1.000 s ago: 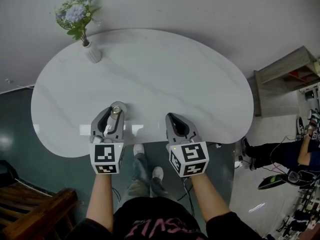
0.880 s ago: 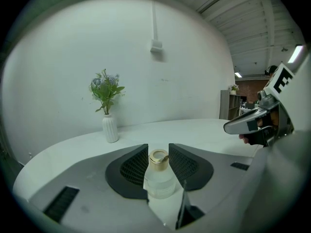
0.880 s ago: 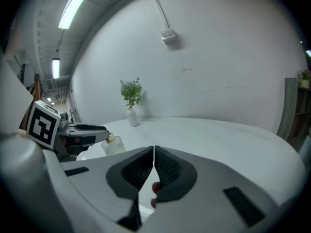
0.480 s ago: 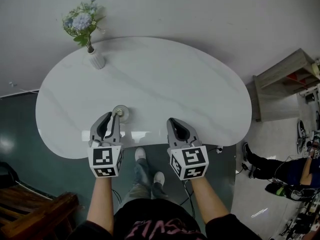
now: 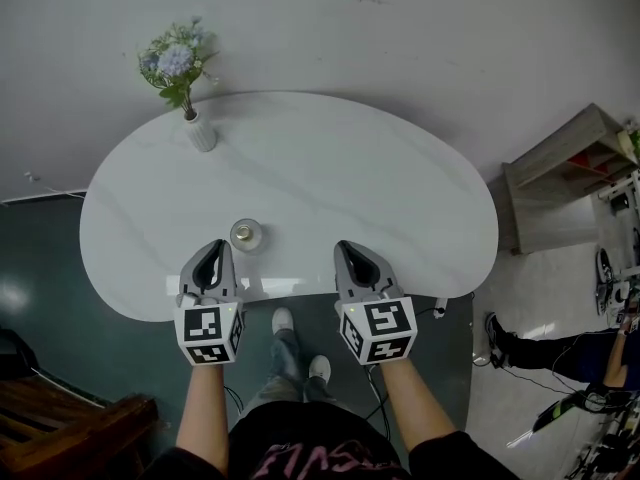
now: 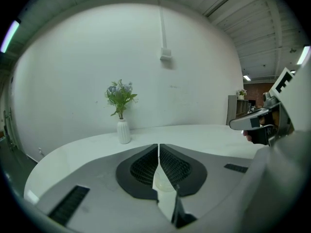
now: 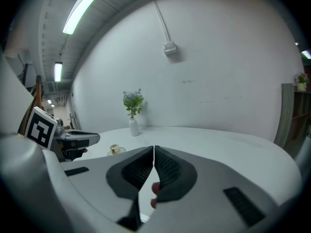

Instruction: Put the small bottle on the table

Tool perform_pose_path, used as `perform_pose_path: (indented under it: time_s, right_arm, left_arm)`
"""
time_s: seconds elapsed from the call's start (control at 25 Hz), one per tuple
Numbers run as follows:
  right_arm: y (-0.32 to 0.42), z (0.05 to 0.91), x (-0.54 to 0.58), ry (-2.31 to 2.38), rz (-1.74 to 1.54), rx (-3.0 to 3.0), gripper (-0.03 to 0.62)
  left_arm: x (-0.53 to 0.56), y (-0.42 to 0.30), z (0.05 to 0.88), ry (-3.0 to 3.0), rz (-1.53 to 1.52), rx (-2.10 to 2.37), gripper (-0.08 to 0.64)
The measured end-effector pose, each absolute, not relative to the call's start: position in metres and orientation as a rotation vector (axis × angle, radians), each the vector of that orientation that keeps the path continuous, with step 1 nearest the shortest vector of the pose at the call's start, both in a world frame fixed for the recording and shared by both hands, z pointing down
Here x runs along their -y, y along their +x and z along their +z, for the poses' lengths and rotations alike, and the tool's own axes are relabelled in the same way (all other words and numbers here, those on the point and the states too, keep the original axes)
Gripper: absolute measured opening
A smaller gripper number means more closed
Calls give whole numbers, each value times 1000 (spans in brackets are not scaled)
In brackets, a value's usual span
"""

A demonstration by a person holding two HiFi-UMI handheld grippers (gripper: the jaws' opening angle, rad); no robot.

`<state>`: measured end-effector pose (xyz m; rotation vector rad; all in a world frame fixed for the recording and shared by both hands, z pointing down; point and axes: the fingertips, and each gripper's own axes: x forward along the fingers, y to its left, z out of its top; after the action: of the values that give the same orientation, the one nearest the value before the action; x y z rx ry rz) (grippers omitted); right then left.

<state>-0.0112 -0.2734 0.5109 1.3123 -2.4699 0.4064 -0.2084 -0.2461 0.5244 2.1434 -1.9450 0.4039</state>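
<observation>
Down on the tabletop [image 5: 400, 198] and standing upright: the small bottle [image 5: 246, 234], clear round body, gold cap, close to the front edge and left of the middle. Just short of it and not touching, the left gripper [image 5: 216, 247], claw pressed together after closing just now, nothing pinched between. Level with it over the same front edge, the right gripper [image 5: 346, 248], claw likewise pressed together and empty, well apart from the bottle. Up at the far left corner, near the rear edge, a white ribbed vase [image 5: 202, 133] with blue and white flowers [image 5: 175, 63], well clear of everything else. Bare pale marble-look surface from the bottle out to the rear edge and all the way to the right end. Plain wall [image 5: 400, 28] close behind the rear edge. Past the right end, a low wooden shelf unit [image 5: 560, 163], then a seated person [image 5: 560, 353] among cables on the floor. Off the near left corner, dark wooden furniture [image 5: 70, 428]. For writing, only pink print [image 5: 310, 458] on the wearer's dark shirt, cut off and unreadable; anything on the bottle too small to tell.
</observation>
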Motion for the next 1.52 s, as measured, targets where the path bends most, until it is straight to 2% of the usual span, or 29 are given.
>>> perform_pose_path:
  time_s: [1.52]
  right_arm:
    - [25,404,212,1409,239,2629,68]
  left_arm:
    - [174,-179,411,2252,310,2084,18]
